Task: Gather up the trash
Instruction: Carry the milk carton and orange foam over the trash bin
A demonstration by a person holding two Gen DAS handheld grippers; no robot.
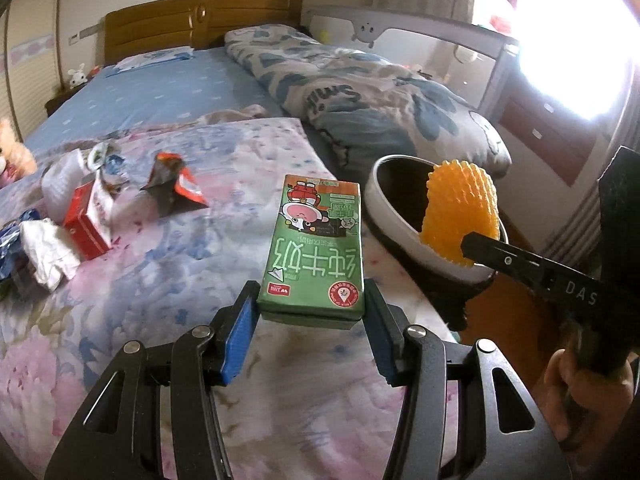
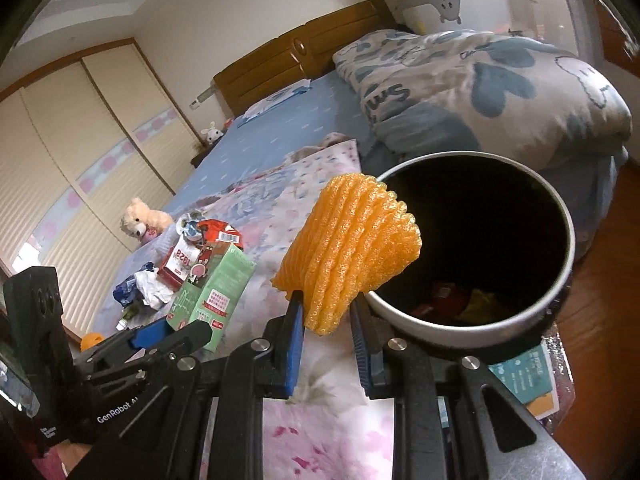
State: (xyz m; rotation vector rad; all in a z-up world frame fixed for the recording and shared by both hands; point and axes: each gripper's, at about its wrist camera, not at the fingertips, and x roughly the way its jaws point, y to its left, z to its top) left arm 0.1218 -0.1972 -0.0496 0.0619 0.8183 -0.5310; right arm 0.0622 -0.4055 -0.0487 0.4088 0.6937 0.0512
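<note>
My right gripper (image 2: 326,312) clamps orange foam net (image 2: 352,248) at the bin (image 2: 560,216) rim; left gripper (image 1: 312,316) clamps milk carton (image 1: 316,240). Bin partly filled; wrapper pile (image 1: 80,208) far left remains.

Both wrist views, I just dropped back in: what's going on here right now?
A person is clearing trash off a bed with a tool in each hand. The left tool grips a green milk carton by its sides. The right tool pinches an orange foam net and holds it at the rim of the bin, which already has some wrappers inside. More litter, including a red box and crumpled wrappers, lies on the floral blanket.
</note>
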